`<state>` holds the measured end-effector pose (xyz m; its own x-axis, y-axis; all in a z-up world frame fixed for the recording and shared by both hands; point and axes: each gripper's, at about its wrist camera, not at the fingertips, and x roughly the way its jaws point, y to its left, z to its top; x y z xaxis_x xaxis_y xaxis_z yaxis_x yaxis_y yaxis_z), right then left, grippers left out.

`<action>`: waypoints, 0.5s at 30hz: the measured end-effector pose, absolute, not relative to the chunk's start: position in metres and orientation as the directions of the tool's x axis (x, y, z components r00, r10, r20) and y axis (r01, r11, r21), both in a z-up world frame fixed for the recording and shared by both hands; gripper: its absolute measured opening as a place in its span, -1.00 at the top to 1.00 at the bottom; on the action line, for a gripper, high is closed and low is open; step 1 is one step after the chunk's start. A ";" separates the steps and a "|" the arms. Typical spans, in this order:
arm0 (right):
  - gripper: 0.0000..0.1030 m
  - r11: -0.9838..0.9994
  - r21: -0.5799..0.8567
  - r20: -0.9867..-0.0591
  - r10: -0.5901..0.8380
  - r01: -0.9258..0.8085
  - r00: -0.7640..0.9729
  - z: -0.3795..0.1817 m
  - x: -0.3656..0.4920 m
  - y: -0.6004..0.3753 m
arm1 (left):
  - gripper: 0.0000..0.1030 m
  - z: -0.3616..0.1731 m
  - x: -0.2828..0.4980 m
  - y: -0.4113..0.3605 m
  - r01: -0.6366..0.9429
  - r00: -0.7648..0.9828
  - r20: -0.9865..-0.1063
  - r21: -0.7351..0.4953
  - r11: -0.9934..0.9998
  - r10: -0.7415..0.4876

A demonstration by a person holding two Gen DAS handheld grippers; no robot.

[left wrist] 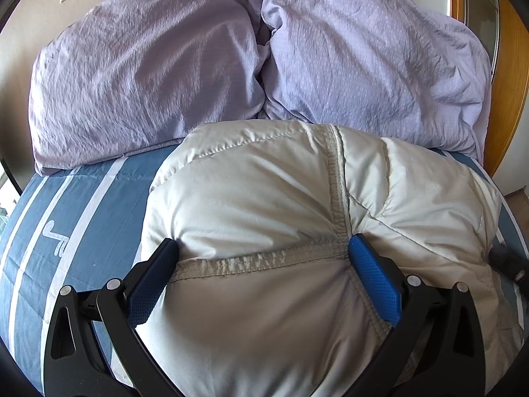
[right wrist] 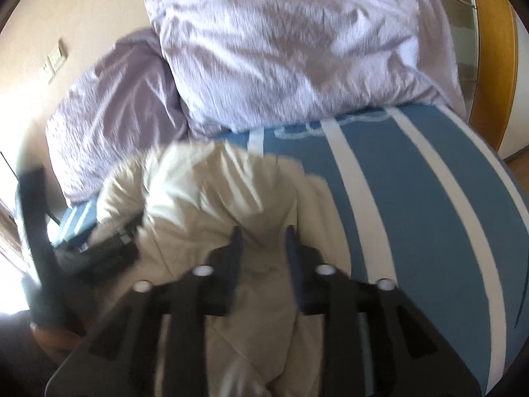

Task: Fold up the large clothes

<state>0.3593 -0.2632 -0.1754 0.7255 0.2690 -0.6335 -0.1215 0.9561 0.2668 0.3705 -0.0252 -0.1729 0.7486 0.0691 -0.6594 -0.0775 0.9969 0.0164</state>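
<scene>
Garment: a pale quilted down jacket (left wrist: 264, 218) lies bunched in a puffy bundle on the blue striped bed cover (left wrist: 66, 231), just in front of two lilac pillows (left wrist: 148, 76).
Left gripper (left wrist: 264, 264): jaws set wide around a thick fold where two stitched seams cross — the blue pads dent the padding on both sides, so it reads as gripping the jacket.
Right gripper (right wrist: 263, 241): jaws partly apart above the jacket's right side; the view is blurred, and nothing looks pinched between the pads — free of the cloth, I judge.
Step in hand: probably one side is pinned while the other hand goes for a new hold.
Doing it well: keep the left grip steady so the bundle cannot spring open; bring the right jaws onto an outer edge, not the slippery middle — take a deep bite, since down padding compresses and slides out.
Risk: trapped air puffs the fold back up.
</scene>
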 end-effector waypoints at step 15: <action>0.45 0.972 0.189 -0.623 0.229 -0.141 0.748 -0.162 0.390 -0.238 | -0.97 -0.172 0.369 -0.026 -0.079 0.750 -0.657 0.015 0.997 0.069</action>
